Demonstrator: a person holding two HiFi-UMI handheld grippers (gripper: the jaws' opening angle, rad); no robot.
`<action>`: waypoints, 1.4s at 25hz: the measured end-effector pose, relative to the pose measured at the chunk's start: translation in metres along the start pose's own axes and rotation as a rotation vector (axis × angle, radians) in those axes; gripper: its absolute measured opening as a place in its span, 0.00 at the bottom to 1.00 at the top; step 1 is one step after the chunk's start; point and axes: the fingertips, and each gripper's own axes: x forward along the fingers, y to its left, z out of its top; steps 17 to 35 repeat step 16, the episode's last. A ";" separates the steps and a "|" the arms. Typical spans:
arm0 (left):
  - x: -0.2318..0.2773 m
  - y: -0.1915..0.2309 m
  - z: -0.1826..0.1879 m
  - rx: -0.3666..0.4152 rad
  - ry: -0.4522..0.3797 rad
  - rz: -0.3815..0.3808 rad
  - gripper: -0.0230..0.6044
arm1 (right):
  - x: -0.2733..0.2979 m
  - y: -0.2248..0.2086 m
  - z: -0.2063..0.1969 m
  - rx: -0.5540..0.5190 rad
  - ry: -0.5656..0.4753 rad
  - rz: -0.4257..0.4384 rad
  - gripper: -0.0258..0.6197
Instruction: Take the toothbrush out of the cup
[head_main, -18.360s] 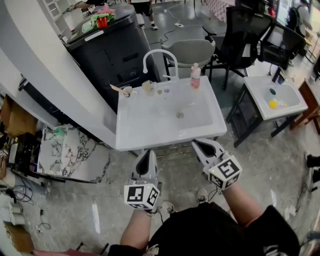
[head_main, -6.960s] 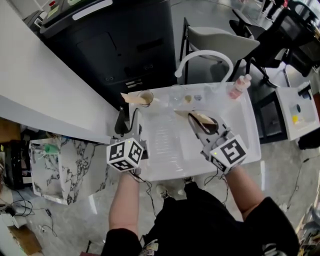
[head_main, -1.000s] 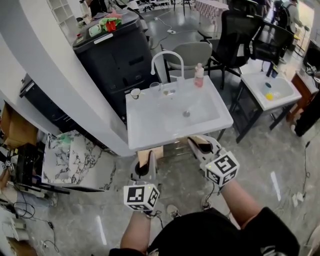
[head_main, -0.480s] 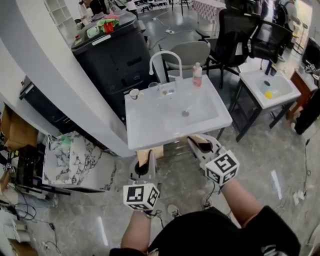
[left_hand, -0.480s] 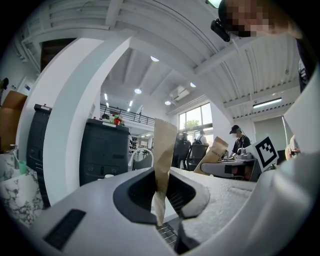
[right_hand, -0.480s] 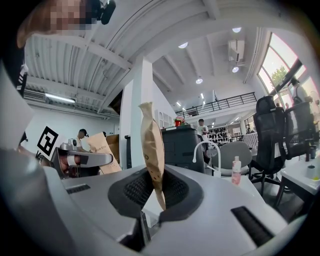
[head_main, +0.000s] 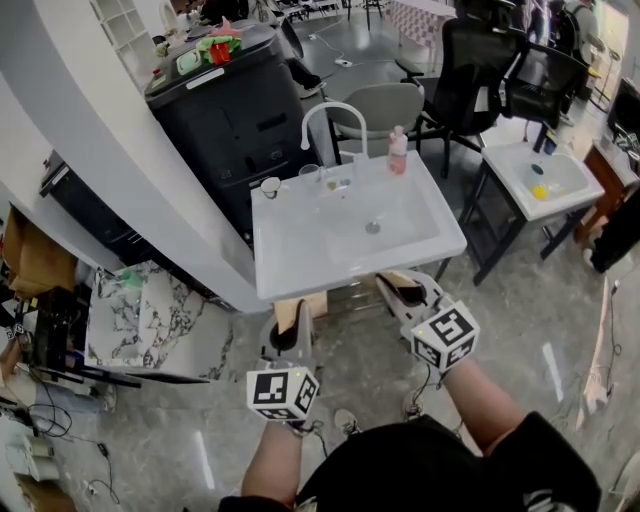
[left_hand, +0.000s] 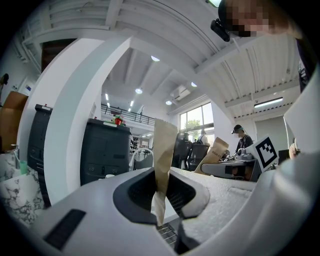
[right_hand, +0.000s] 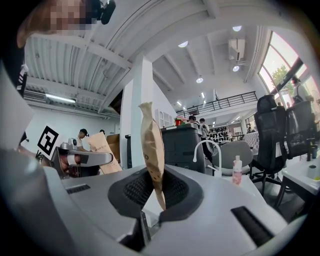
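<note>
1. The left gripper is clamped on a flat kraft-paper sleeve, its jaws nearly together. The right gripper pinches a second kraft-paper sleeve the same way. Both are just off the near edge of the washbasin.
2. No bare toothbrush shows. I judge each sleeve to be a wrapped one, already out of its cup.
3. The white cup and the clear glass stand at the washbasin's far left corner and look empty, though they are small in view.
4. The sleeves should handle as light and thin: a stiff core under soft, matte, creasing paper that may slide. Pinching the flat faces at mid-handle is probably safest.
5. The washbasin is glossy, smooth and white. An arched white faucet and a pink bottle stand on its far edge.
</note>
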 end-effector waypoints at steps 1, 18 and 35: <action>0.001 0.001 0.000 -0.001 -0.001 0.001 0.09 | 0.001 -0.001 0.000 0.000 0.000 0.001 0.08; 0.008 0.006 -0.005 -0.015 0.002 0.000 0.09 | 0.008 -0.006 -0.004 0.000 0.001 -0.001 0.08; 0.008 0.006 -0.005 -0.015 0.002 0.000 0.09 | 0.008 -0.006 -0.004 0.000 0.001 -0.001 0.08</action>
